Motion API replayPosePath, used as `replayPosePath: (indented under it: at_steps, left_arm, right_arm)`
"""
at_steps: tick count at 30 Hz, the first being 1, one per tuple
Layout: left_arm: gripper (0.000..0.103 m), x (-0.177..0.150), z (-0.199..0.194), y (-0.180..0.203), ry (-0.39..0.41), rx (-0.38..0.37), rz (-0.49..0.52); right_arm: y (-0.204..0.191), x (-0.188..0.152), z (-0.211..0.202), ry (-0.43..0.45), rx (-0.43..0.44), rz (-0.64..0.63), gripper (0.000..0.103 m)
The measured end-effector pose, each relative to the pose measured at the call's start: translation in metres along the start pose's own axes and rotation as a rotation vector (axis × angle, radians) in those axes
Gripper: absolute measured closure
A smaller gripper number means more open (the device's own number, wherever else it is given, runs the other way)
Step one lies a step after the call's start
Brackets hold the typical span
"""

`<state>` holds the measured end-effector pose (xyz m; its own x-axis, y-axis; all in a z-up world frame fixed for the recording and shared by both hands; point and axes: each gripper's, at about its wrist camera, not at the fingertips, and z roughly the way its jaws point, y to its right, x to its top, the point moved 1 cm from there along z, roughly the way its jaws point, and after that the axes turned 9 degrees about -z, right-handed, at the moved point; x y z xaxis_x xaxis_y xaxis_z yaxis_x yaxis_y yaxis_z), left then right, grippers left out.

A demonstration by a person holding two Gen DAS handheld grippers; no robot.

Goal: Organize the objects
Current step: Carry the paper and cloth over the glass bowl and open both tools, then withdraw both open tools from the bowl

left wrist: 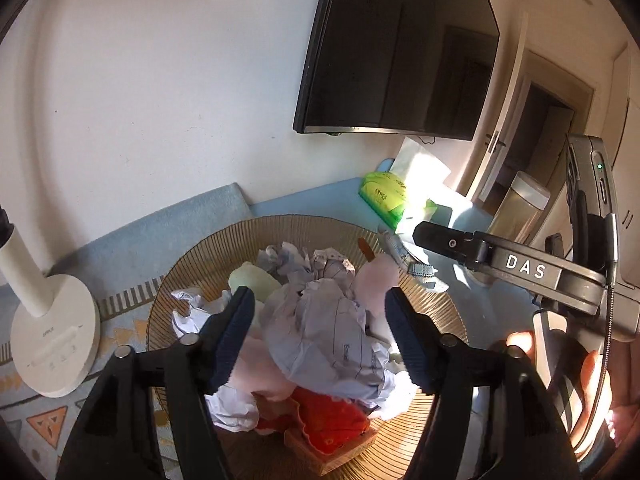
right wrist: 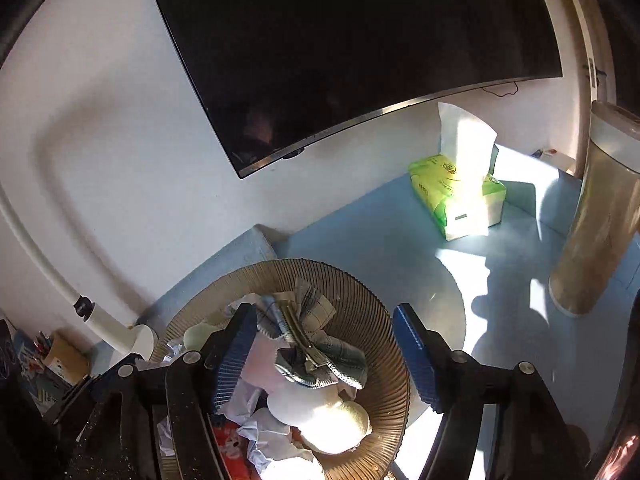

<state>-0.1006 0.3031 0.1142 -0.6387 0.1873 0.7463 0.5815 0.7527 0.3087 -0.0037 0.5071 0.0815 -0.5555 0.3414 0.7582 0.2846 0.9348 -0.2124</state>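
A ribbed amber bowl (left wrist: 280, 232) holds crumpled paper (left wrist: 320, 340), a red packet (left wrist: 332, 424), a pink soft thing (left wrist: 376, 280) and a pale round thing (right wrist: 336, 424). My left gripper (left wrist: 319, 300) hangs open above the pile, with the crumpled paper below its gap and untouched. My right gripper (right wrist: 325, 316) is open over the same bowl (right wrist: 372, 308). A plaid bow hair clip (right wrist: 316, 344) lies loose on the pile under it, clear of both pads. In the left wrist view one of the right gripper's fingers (left wrist: 440, 237) reaches in from the right above the clip (left wrist: 420, 270).
A white lamp base (left wrist: 52, 332) stands left of the bowl on a patterned mat (left wrist: 44, 424). A green tissue pack (right wrist: 460, 200) and a tall cylinder (right wrist: 600, 216) stand on the blue tabletop (right wrist: 380, 232) to the right. A dark screen (right wrist: 340, 40) hangs on the wall behind.
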Motion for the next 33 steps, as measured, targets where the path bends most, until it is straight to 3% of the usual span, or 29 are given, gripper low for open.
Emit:
replayPosePath:
  at_steps: [2,7,8,10,11,12,16,19,22,26,33]
  left_arm:
    - [0.008,-0.008,-0.004,-0.004,0.011,0.013,0.003]
    - [0.008,-0.025,-0.038,-0.025,0.018,0.043,-0.034]
    - [0.008,-0.027,-0.048,-0.032,0.024,0.062,-0.045]
    - [0.008,-0.035,-0.077,-0.048,0.047,0.101,-0.07]
    - [0.008,-0.04,-0.093,-0.058,0.059,0.137,-0.082]
    - [0.007,-0.046,-0.111,-0.069,0.073,0.179,-0.096]
    - [0.003,-0.083,-0.178,-0.105,0.134,0.424,-0.135]
    - [0.001,-0.114,-0.21,-0.13,0.165,0.546,-0.16]
    - [0.001,-0.134,-0.22,-0.163,0.136,0.627,-0.201]
    - [0.001,-0.158,-0.204,-0.207,0.031,0.717,-0.253]
    - [0.001,-0.172,-0.185,-0.251,-0.051,0.618,-0.477]
  right_arm:
    - [-0.002,-0.008,-0.004,-0.011,0.01,-0.01,0.034]
    - [-0.022,-0.023,-0.042,0.02,0.035,-0.035,0.033]
    - [-0.03,-0.026,-0.051,0.03,0.052,-0.042,0.031]
    - [-0.052,-0.033,-0.07,0.04,0.107,-0.055,0.017]
    - [-0.065,-0.039,-0.078,0.044,0.144,-0.061,0.004]
    - [-0.081,-0.047,-0.084,0.045,0.184,-0.075,0.0]
    - [-0.163,-0.088,-0.084,-0.044,0.342,-0.206,0.0]
    - [-0.221,-0.123,-0.055,-0.161,0.408,-0.297,0.0]
    - [-0.259,-0.151,-0.018,-0.223,0.333,-0.412,0.0]
    - [-0.271,-0.166,0.027,-0.26,0.185,-0.469,0.0]
    - [-0.269,-0.165,0.07,-0.324,0.117,-0.48,0.0]
